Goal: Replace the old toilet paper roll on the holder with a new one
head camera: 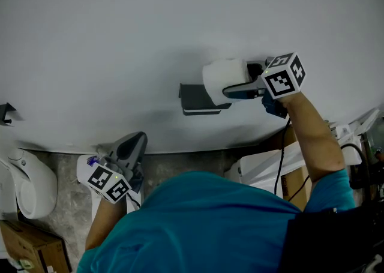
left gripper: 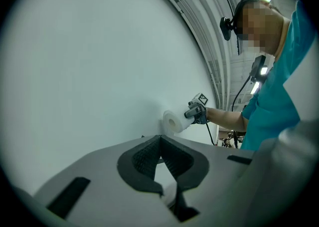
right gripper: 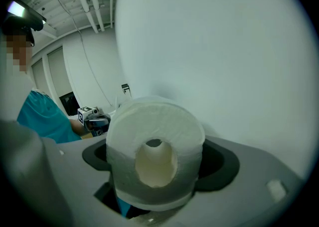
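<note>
Right gripper (head camera: 241, 89) is clamped on the new toilet paper roll (right gripper: 154, 146), with the holder (head camera: 198, 99) just past its tips. Looks like the mounting step. Next move: line the core up with the holder. Left gripper (left gripper: 160, 146) is pinched closed.

Ref: dark grey box-shaped wall holder (head camera: 198, 99) | right of it: blocked by fat white paper roll (head camera: 223, 78) | above, left: bare white wall (head camera: 120, 38), open | far lower left: white ceramic toilet (head camera: 27, 182)

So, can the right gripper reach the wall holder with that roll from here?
Probably yes. The right gripper, jaws shut on the toilet paper roll, is just beside the dark holder on the wall, and nothing stands between roll and holder.
</note>
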The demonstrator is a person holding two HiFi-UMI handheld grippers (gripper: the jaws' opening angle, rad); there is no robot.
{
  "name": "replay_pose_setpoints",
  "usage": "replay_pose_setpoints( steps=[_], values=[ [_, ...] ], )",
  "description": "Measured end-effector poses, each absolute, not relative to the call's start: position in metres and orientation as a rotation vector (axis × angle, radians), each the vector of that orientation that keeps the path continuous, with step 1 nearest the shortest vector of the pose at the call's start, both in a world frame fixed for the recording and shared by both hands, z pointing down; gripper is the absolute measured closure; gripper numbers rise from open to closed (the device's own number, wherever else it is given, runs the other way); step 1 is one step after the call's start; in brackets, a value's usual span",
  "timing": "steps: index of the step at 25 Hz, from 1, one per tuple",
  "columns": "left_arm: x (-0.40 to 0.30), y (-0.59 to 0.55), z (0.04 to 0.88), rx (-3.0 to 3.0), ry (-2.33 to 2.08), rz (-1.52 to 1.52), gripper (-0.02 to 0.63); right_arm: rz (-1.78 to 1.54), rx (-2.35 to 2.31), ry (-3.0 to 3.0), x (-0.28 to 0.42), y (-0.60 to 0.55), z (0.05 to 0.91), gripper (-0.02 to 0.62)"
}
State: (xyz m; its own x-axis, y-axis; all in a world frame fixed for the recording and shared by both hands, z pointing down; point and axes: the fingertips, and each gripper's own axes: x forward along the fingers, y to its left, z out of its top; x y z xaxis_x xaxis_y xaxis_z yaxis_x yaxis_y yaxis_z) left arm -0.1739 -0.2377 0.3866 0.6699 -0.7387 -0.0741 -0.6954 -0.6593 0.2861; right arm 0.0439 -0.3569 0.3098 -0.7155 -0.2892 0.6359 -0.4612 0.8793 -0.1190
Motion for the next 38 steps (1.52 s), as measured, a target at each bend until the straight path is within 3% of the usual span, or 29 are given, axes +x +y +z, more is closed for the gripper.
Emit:
replay_pose_setpoints(
  steps=[22, 38],
  values=[
    [-0.185, -0.239, 0.39, 2.661, -1.09, -0.31, 0.597, 0.323, 0.527, -2.133, 0.031, -0.366, 0.336, 0.152],
    [-0.24, -0.241, 0.403, 2.648, -1.045, -0.346, 0.597, 0.303, 0.574, -1.861, -0.004, -0.379, 0.376, 0.15]
  ],
)
